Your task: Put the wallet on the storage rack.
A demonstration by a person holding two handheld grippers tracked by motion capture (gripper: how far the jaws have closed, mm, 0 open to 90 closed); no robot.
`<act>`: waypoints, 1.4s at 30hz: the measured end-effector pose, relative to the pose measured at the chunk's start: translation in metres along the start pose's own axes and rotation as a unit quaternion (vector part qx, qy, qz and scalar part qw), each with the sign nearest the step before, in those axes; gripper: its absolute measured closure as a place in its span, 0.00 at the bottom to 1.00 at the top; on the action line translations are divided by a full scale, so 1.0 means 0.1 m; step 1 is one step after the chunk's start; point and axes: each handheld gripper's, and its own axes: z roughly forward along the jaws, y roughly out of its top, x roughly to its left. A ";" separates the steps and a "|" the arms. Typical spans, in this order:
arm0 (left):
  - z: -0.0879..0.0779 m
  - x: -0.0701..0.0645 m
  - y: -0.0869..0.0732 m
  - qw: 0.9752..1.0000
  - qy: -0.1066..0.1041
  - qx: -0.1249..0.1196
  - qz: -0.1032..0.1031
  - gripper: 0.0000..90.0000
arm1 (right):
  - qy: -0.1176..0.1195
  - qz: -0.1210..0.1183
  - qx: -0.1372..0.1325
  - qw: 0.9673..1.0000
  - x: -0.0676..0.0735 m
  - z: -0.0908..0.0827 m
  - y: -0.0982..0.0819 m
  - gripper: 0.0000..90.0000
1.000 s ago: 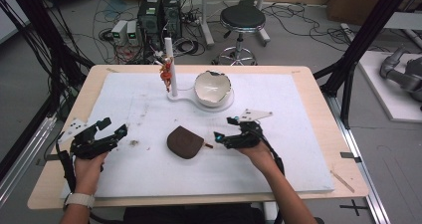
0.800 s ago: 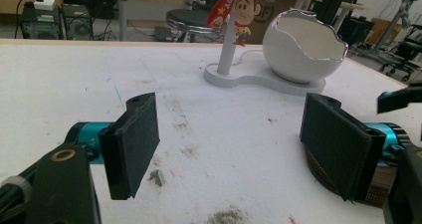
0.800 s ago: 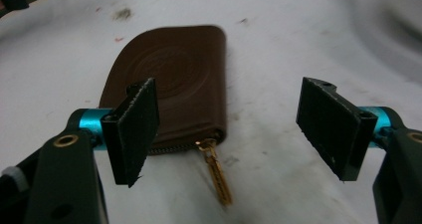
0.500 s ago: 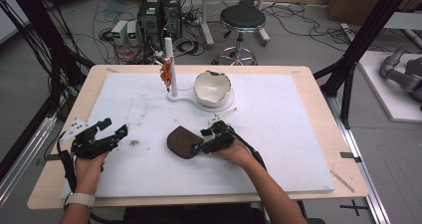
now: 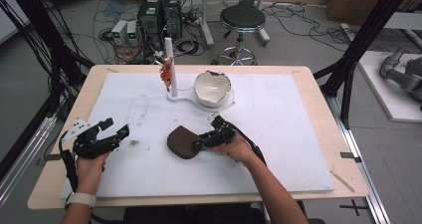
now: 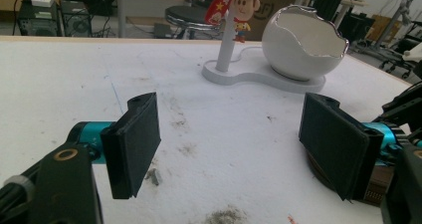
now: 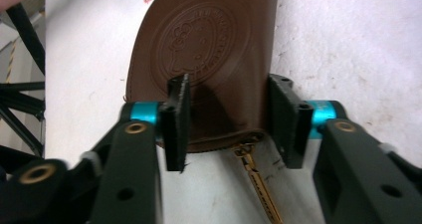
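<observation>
A brown leather pouch [image 5: 180, 142] lies flat on the white mat, stamped face up [image 7: 214, 45]. A gold key [image 7: 256, 179] sticks out of its near end. My right gripper [image 5: 205, 134] sits low over the pouch's right end. Its jaws have just been closing, with that end between them [image 7: 226, 114]. One pad sits over the leather and the other stands at the pouch's edge; I see no squeeze. At the mat's left side my left gripper [image 5: 117, 127] hovers open, with nothing between its pads [image 6: 234, 144].
A white broken-egg bowl [image 5: 212, 87] [image 6: 303, 45] stands on a white base at the back of the mat. A post [image 5: 169, 72] beside it carries a toy figure [image 6: 238, 10]. The white mat [image 5: 278, 134] covers most of the wooden table.
My right hand has moved left and down onto the pouch's right end, and its jaws have narrowed around that end. The left gripper has stayed where it was.
</observation>
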 end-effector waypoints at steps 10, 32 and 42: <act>-0.01 0.01 0.01 1.000 0.003 -0.002 -0.001 0.27 | -0.010 -0.065 -0.068 0.995 0.19 -0.25 -0.01 0.81; 0.00 0.00 0.01 1.000 -0.001 -0.002 -0.001 0.27 | -0.086 -0.255 -0.098 0.958 0.62 -0.43 -0.06 0.61; 0.00 0.01 0.00 1.000 -0.002 -0.001 -0.003 0.27 | -0.046 -0.186 -0.046 0.980 0.46 -0.14 -0.08 0.75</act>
